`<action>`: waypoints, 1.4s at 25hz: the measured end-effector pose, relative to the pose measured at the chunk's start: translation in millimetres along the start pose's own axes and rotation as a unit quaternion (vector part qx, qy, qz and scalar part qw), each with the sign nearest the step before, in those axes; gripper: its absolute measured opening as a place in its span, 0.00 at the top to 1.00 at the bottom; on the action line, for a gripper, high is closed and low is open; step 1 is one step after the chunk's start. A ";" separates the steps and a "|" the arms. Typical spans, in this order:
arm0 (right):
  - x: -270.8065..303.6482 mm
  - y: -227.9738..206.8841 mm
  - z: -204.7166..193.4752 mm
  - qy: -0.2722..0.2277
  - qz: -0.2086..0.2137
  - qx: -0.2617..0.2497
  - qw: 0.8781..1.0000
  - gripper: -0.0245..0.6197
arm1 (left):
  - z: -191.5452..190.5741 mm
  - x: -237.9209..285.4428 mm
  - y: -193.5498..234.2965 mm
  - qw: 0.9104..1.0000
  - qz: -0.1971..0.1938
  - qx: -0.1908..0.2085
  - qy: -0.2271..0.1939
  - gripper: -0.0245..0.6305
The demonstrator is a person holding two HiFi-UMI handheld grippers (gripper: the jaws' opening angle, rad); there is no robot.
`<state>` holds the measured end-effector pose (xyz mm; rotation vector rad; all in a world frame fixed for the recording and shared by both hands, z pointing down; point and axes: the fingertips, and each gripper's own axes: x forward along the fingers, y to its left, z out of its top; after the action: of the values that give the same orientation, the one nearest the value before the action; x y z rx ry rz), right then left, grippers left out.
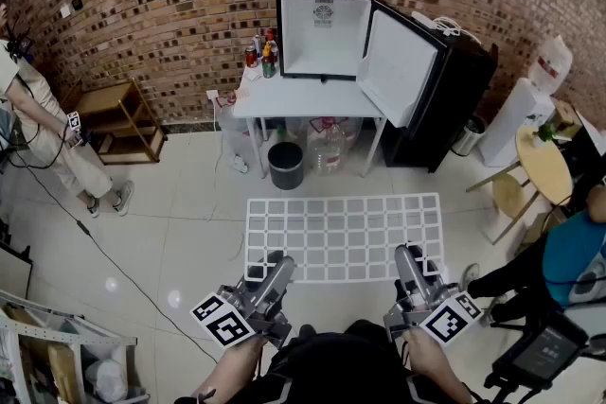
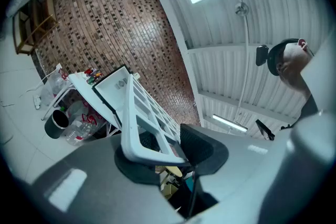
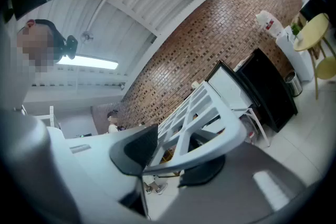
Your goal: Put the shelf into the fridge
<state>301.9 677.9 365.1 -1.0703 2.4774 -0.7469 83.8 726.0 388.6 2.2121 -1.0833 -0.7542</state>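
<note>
A white grid shelf (image 1: 344, 236) hangs level in front of me, above the floor. My left gripper (image 1: 270, 276) is shut on its near left edge, and in the left gripper view the shelf's rim (image 2: 137, 128) sits clamped between the black pads. My right gripper (image 1: 414, 276) is shut on the near right edge, the rim (image 3: 210, 131) pinched between its pads. Farther off, the small black fridge (image 1: 327, 38) stands on a white table (image 1: 301, 97) with its door (image 1: 401, 66) swung open to the right. Its white inside shows.
Bottles (image 1: 264, 52) stand on the table left of the fridge. A black bin (image 1: 285, 165) and water jugs sit under the table. A person (image 1: 52, 142) stands at the left by a wooden rack (image 1: 120, 116). Another person (image 1: 559, 260), a round table (image 1: 546, 164) and a water dispenser (image 1: 525, 109) are at the right.
</note>
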 end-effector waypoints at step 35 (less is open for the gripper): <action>162.5 -111.6 68.1 -0.002 0.053 0.028 0.998 0.76 | 63.0 156.0 84.5 0.998 0.046 0.038 -0.008 0.80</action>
<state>291.9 469.7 359.8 -0.9127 2.4729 -0.7753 77.8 539.2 366.3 2.2049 -1.2323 -0.7027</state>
